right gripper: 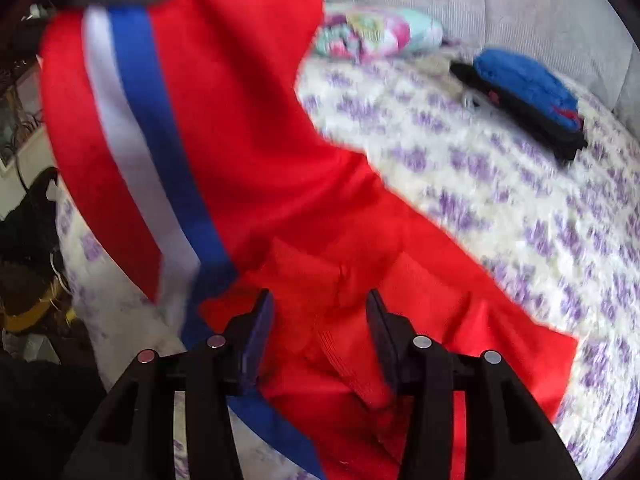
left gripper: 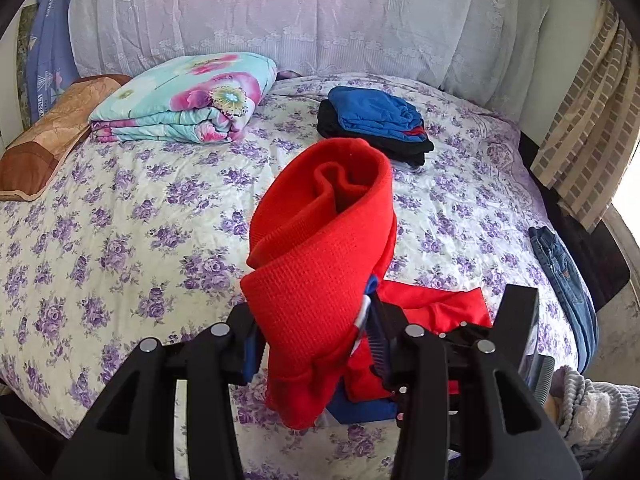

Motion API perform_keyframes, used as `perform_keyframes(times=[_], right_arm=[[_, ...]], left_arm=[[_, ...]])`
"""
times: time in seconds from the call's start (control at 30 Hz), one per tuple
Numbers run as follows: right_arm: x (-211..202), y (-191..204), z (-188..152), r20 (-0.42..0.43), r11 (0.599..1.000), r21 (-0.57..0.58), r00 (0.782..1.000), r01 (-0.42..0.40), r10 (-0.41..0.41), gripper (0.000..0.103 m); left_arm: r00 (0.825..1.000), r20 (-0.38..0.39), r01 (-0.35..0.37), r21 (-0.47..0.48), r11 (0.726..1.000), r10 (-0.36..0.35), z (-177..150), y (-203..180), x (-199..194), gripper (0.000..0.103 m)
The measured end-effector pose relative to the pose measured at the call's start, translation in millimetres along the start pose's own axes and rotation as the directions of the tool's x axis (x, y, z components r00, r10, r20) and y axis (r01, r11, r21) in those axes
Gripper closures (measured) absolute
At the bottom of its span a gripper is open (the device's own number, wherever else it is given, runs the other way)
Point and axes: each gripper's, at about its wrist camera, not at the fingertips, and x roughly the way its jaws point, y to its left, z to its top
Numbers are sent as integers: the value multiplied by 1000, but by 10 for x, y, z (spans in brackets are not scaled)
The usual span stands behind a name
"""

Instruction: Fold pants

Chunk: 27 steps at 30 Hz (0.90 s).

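Red pants (left gripper: 320, 240) with a white and blue side stripe (right gripper: 160, 140) hang over the flowered bed. My left gripper (left gripper: 312, 332) is shut on the ribbed red waistband, which stands up in a fold above its fingers. In the right wrist view the pants (right gripper: 260, 160) drape from the left gripper at the top left down to my right gripper (right gripper: 320, 320). The right jaws stand apart with a bunch of red ribbed cloth between them, so I cannot tell whether they grip it. This view is blurred.
A stack of folded blue and black clothes (left gripper: 376, 124) lies at the far right of the bed (left gripper: 120, 240). A folded flowered quilt (left gripper: 184, 100) and a brown pillow (left gripper: 52, 132) lie at the far left. Jeans (left gripper: 568, 280) hang off the right edge.
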Motion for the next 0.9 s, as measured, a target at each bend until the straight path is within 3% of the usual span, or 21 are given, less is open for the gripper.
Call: perform_keyframes(times=[0.1, 0.17, 0.23, 0.27, 0.33, 0.5, 0.73, 0.9], right_arm=[[325, 65, -46, -138, 1000, -29, 990, -6, 2, 49], [289, -95, -33, -105, 997, 48, 992, -58, 63, 47], [18, -276, -24, -6, 983, 117, 990, -139, 141, 47], [-142, -372, -44, 49, 981, 133, 990, -138, 133, 45], [-368, -584, -160, 88, 980, 186, 995, -69, 54, 30], [-653, -1204, -659, 64, 912, 408, 996, 29, -61, 30], [-952, -1748, -1437, 13, 755, 647, 988, 108, -152, 30], [-1106, -1823, -1648, -2, 738, 661, 984, 134, -178, 30]], left_arm=[[1000, -6, 2, 2, 1000, -2, 21, -20, 12, 62], [1000, -9, 12, 14, 1000, -11, 34, -69, 18, 62], [1000, -5, 12, 48, 999, -11, 33, -167, 21, 62], [1000, -4, 12, 65, 998, -11, 29, -224, 23, 62], [1000, -3, 13, 97, 995, -13, 17, -330, 39, 62], [1000, 3, 25, 163, 986, -26, 16, -614, 95, 62], [999, 0, 36, 267, 963, -37, -36, -1137, 264, 62], [999, -22, 38, 342, 939, -32, -203, -1500, 456, 62]])
